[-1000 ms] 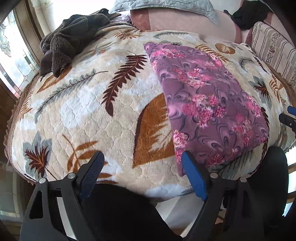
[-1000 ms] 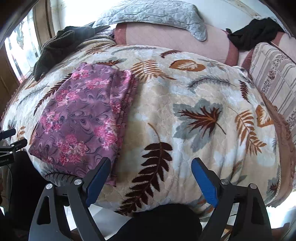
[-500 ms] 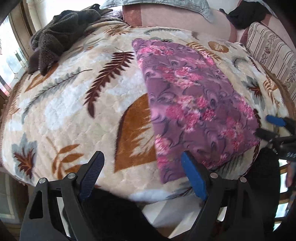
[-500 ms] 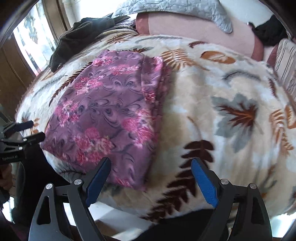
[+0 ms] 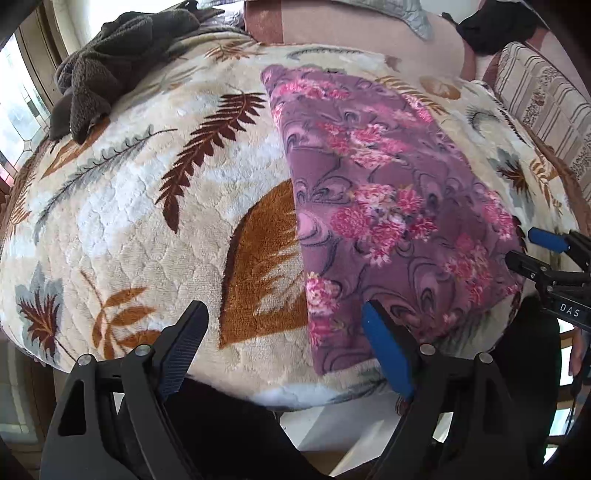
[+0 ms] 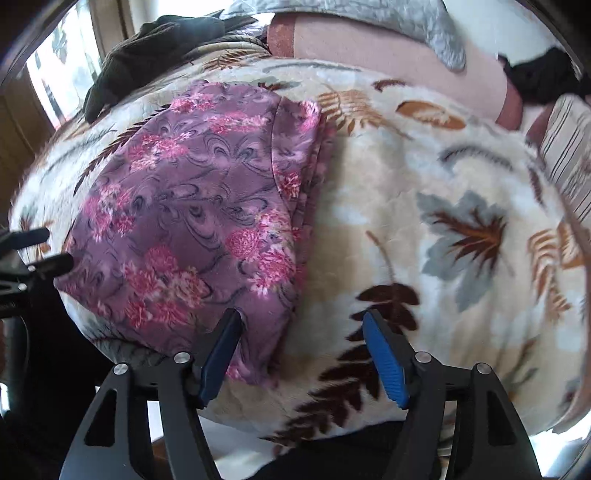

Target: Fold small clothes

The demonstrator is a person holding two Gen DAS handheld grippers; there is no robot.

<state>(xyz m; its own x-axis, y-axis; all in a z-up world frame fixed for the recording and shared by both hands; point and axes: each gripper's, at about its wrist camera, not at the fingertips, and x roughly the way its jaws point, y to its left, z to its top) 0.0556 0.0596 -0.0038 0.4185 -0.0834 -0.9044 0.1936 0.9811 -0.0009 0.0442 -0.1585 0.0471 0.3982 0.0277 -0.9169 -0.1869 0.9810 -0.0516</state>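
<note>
A purple garment with pink flowers (image 5: 388,206) lies folded into a long strip on a leaf-patterned blanket (image 5: 147,229), its near end at the blanket's front edge. My left gripper (image 5: 282,317) is open over that edge, and the garment's near left corner lies between its fingers, just inside the blue finger (image 5: 384,350). The right gripper (image 5: 546,258) shows at the right edge of that view. In the right wrist view my right gripper (image 6: 303,321) is closing around the garment's (image 6: 192,229) near right corner, pads still apart from the cloth. The left gripper (image 6: 33,251) shows at the far left.
A dark grey fleece heap (image 5: 110,74) lies at the blanket's far left corner by a window. A pink sofa back (image 6: 388,55) with a grey quilt (image 6: 369,14) runs behind. Black cloth (image 6: 543,77) and a striped cushion (image 5: 546,96) are at the far right. Dark trousers (image 5: 221,435) fill the foreground.
The right gripper moved left and down onto the garment's near right corner, and its jaws narrowed. It also came into the left wrist view. The left gripper barely shifted and stays wide.
</note>
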